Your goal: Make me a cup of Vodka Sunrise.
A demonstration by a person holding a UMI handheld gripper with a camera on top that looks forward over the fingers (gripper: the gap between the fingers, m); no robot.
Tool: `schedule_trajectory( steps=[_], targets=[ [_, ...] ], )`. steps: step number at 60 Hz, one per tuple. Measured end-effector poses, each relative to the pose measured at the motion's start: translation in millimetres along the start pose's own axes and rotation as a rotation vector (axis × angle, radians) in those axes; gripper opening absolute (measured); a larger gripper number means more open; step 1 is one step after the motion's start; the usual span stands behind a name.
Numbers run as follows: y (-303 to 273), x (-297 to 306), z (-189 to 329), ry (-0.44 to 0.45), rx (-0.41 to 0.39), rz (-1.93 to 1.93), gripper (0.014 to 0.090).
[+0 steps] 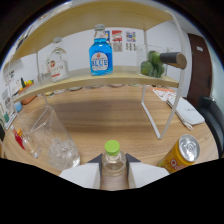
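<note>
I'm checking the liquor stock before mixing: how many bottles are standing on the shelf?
2. A clear bottle stands toward the shelf's left end; a blue-labelled bottle stands near its middle. A third, green-capped bottle is off the shelf, between the gripper fingers. Others may be hidden.

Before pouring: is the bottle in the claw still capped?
Capped: the bottle held in the claw has its green cap on.

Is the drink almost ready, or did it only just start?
Only just started. Done: the clear glass beside the jaws seems to hold ice, but no coloured liquid shows. In hand: the gripper is shut on a small clear bottle with a green cap. Left: pouring it, then probably the orange drink can lying nearby. The blue-labelled bottle and clear bottle stand on the wooden shelf.
</note>
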Motion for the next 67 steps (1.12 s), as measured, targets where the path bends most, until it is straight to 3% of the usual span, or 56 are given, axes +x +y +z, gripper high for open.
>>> schedule_trajectory(
  steps=[5, 11, 19, 33, 67],
  targets=[
    [4.2, 4.4, -3.4, 0.021, -0.022, 0.016, 0.0523],
    [-0.6, 7.6, -20.7, 0.052, -0.041, 0.026, 0.0859],
    [-26.6, -1.4, -64.2, 0.082, 0.004, 0.004, 0.0851],
    [-43.0, -39.4, -119.7, 0.089, -0.014, -0.034, 0.085],
    [-24.0, -106.4, -145.8, 0.044, -0.076, -0.042, 0.0858]
  ],
)
